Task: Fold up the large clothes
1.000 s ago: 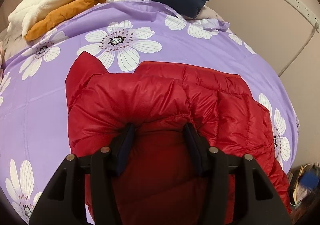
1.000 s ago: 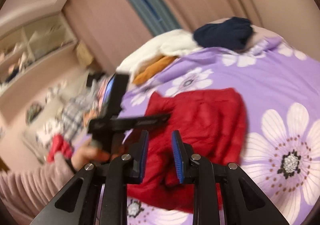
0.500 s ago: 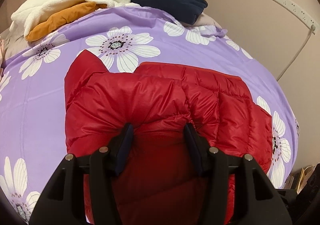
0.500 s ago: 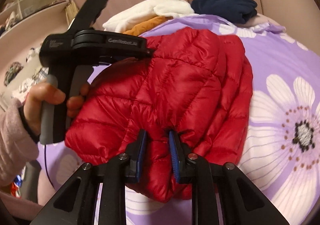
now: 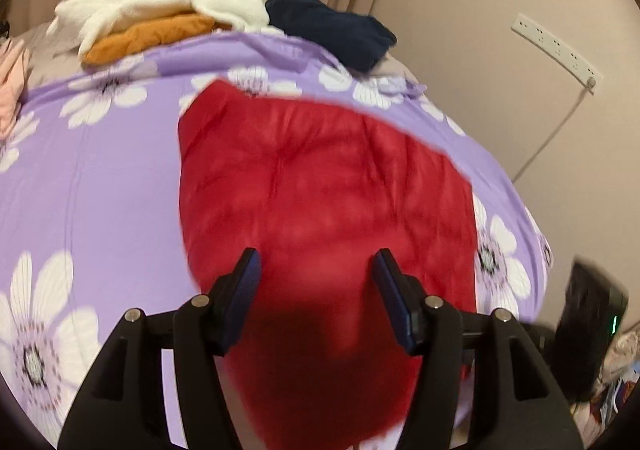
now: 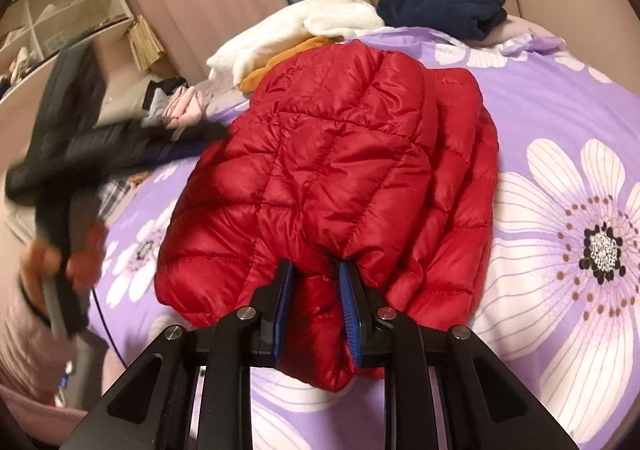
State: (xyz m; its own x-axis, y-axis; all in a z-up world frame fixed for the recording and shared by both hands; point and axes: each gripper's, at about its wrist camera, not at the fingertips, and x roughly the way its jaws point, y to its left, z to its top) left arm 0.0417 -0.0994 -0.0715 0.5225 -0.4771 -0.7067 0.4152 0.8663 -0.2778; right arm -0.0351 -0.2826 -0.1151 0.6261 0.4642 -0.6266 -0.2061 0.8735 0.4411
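Pinching the folded red down jacket (image 6: 332,170) hem, right claw (image 6: 316,314) should press it flat on the bed (image 6: 560,98) while left claw (image 5: 316,286) opens empty, backing clear.

Red quilted jacket (image 6: 340,178); purple bedspread (image 6: 540,98), white flowers.
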